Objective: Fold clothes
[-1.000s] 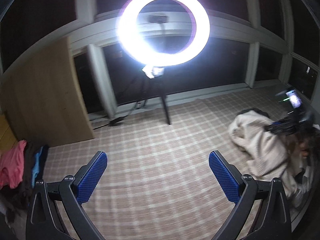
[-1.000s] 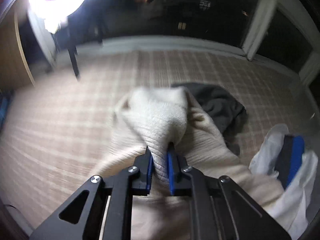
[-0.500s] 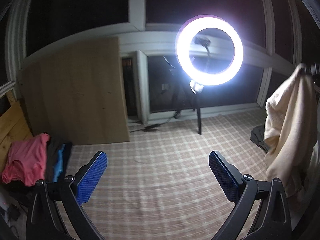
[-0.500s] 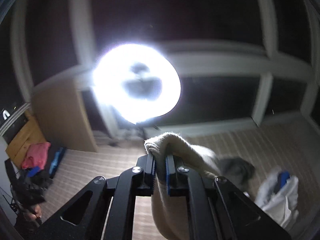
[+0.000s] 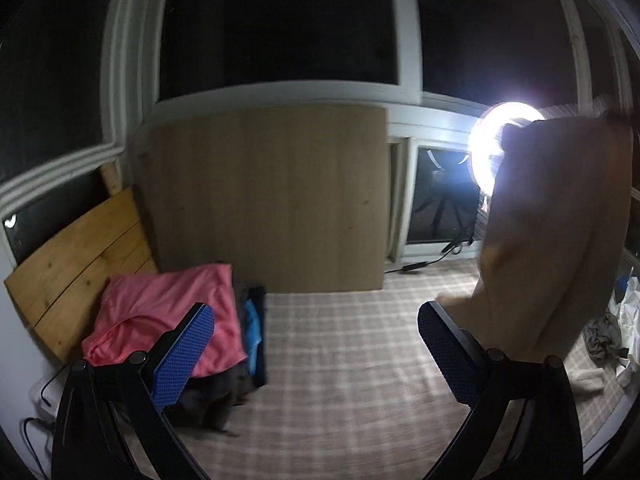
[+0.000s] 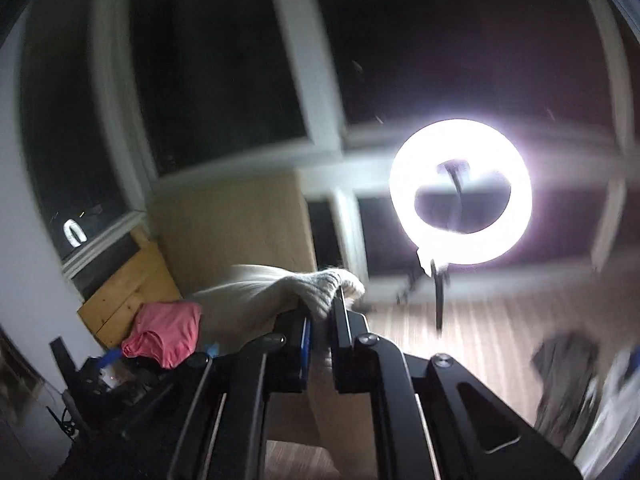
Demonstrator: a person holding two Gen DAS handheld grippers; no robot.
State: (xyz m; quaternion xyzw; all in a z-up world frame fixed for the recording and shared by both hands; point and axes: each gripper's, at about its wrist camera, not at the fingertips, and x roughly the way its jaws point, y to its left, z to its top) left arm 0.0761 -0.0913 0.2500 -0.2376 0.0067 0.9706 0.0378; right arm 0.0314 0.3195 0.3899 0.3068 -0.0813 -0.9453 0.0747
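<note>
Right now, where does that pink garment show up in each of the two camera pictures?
Left wrist view: the pink garment lies at lower left on a dark pile, behind the left tool's blue finger.
Right wrist view: it sits at lower left, below the cream sweater.
Shared landmark: the ring light.
</note>
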